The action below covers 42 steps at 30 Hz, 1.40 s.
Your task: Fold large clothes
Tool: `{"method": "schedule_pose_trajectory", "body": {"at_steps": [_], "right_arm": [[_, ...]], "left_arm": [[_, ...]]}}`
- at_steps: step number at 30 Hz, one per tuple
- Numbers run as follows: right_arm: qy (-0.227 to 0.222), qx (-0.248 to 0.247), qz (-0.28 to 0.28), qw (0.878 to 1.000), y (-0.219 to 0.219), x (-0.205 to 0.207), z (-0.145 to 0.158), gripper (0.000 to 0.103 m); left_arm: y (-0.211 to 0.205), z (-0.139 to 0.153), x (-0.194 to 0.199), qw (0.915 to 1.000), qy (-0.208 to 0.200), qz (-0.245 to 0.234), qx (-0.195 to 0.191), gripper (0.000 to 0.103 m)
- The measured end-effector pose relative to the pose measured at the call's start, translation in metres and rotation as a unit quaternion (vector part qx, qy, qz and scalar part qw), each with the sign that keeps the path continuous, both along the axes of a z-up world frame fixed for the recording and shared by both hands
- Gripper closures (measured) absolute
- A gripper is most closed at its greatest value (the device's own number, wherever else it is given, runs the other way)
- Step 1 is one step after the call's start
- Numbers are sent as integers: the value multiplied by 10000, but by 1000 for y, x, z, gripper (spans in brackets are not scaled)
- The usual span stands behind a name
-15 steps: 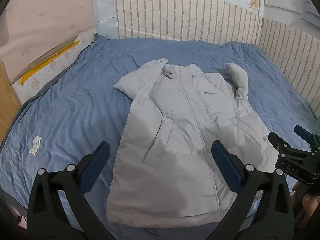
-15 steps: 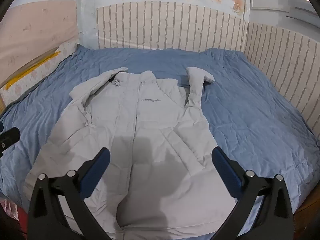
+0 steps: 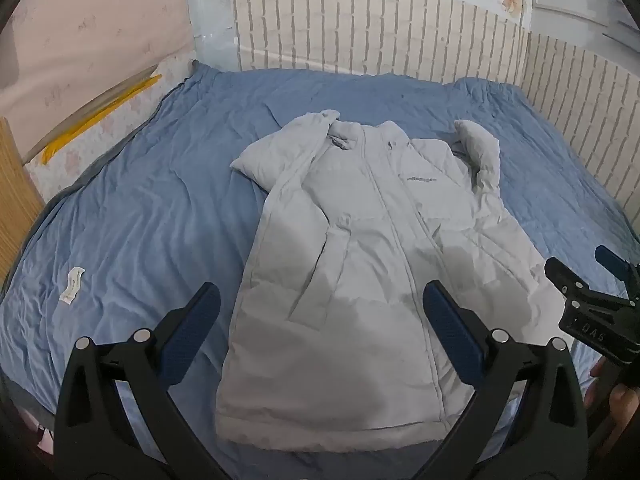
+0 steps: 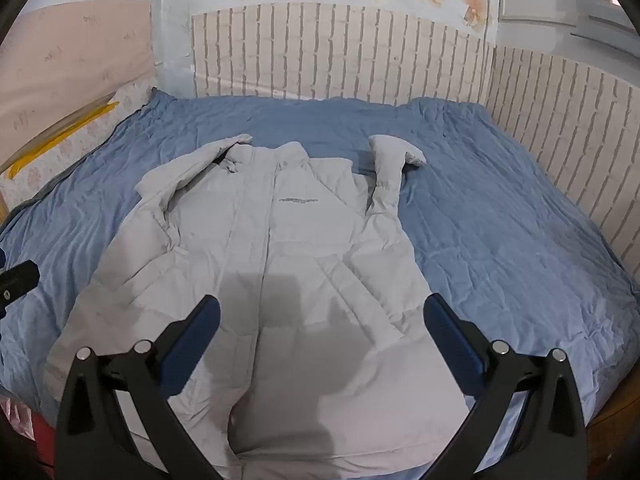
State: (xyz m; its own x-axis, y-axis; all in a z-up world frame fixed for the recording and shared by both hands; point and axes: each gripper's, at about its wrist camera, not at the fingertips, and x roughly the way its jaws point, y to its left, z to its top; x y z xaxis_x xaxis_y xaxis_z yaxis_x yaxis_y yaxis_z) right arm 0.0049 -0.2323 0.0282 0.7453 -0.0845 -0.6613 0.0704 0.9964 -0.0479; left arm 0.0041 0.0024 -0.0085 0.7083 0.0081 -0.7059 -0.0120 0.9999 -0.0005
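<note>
A long light-grey padded coat (image 3: 360, 264) lies front up on a blue bed sheet (image 3: 140, 220), collar toward the far wall, hem toward me. Its left sleeve (image 3: 280, 152) is folded over the body; its right sleeve (image 4: 390, 164) points up beside the shoulder. My left gripper (image 3: 320, 320) is open and empty, above the hem. My right gripper (image 4: 322, 320) is open and empty, above the lower half of the coat (image 4: 260, 272). The right gripper also shows in the left wrist view (image 3: 592, 304) at the right edge.
The bed meets a brick-pattern wall (image 3: 380, 36) at the back and right. A pink panel (image 3: 88, 48) and yellow strips (image 3: 100, 116) lie along the left side. A small white label (image 3: 72, 284) lies on the sheet at the left.
Both views have shifted only slightly; the coat lies as before and both grippers stay open.
</note>
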Motion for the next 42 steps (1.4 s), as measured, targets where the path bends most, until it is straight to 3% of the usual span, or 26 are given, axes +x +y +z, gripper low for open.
{"method": "schedule_pose_trajectory", "body": {"at_steps": [42], "right_arm": [[23, -60, 25, 10000, 3, 1, -5, 2]], "left_arm": [[5, -2, -2, 10000, 32, 41, 24, 3]]}}
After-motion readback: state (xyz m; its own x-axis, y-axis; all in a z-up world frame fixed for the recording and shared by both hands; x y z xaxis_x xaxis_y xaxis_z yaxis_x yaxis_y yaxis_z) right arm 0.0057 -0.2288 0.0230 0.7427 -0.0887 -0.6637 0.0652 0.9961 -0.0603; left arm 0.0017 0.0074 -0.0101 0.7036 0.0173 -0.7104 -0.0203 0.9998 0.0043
